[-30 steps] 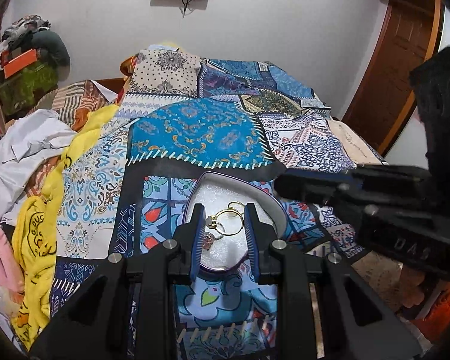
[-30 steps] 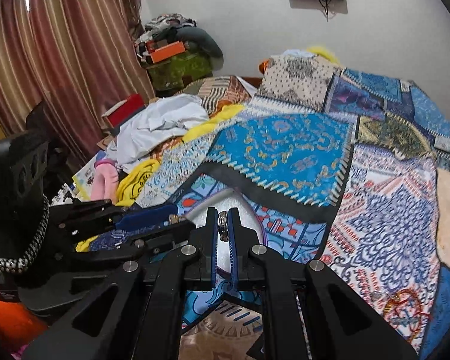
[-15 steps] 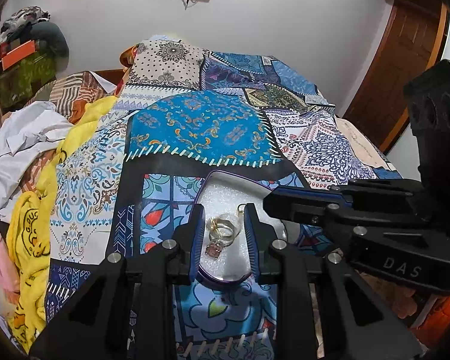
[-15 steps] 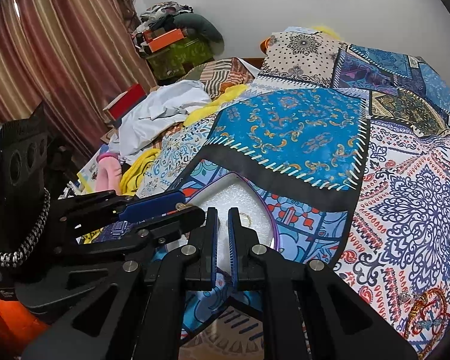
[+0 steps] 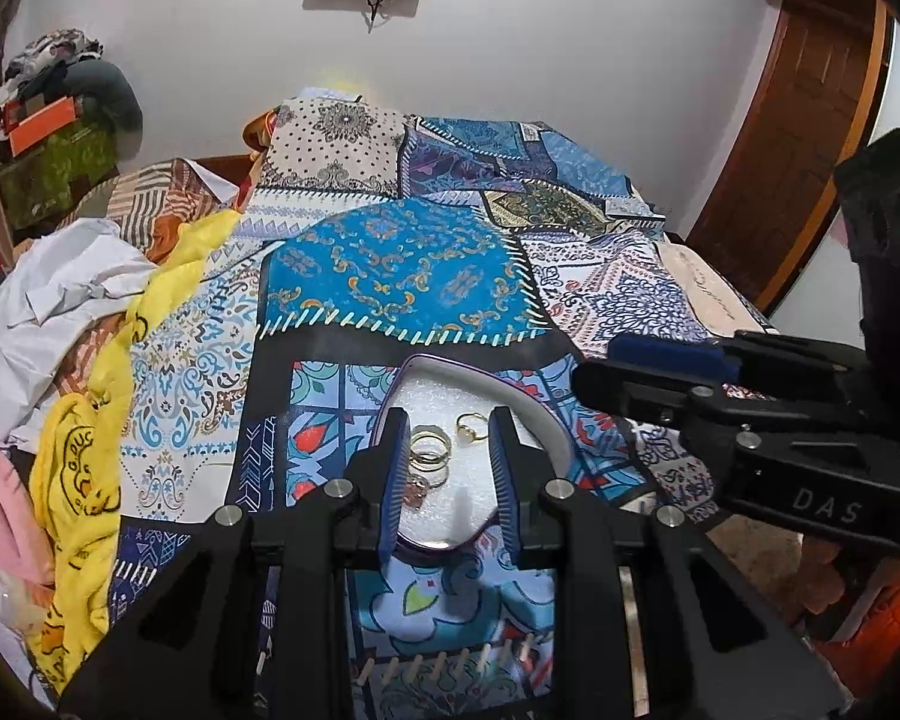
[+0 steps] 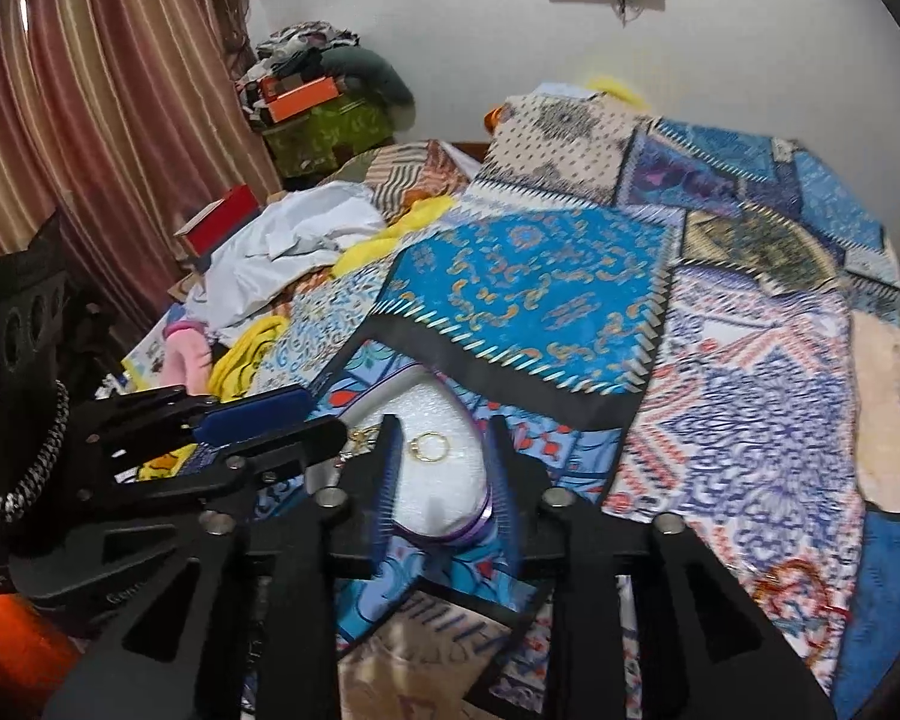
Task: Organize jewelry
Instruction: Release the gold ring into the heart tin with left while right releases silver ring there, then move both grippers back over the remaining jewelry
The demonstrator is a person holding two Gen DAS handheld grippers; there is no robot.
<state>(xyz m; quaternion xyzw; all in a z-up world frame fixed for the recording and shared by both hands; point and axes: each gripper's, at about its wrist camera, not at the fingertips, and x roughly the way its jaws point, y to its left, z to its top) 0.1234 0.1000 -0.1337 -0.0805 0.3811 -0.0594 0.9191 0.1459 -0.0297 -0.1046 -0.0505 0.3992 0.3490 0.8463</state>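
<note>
the left gripper [image 5: 450,474] is hovering with fingers spread, empty, over the tray [image 5: 546,426] on the bed [image 5: 390,276]. the right gripper [image 6: 444,480] is opening, nothing between. rings [image 5: 429,456] are lying in the tray.

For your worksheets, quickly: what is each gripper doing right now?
Left gripper: open, holding nothing, above the tray.
Right gripper: opening, nothing between its jaws.
</note>
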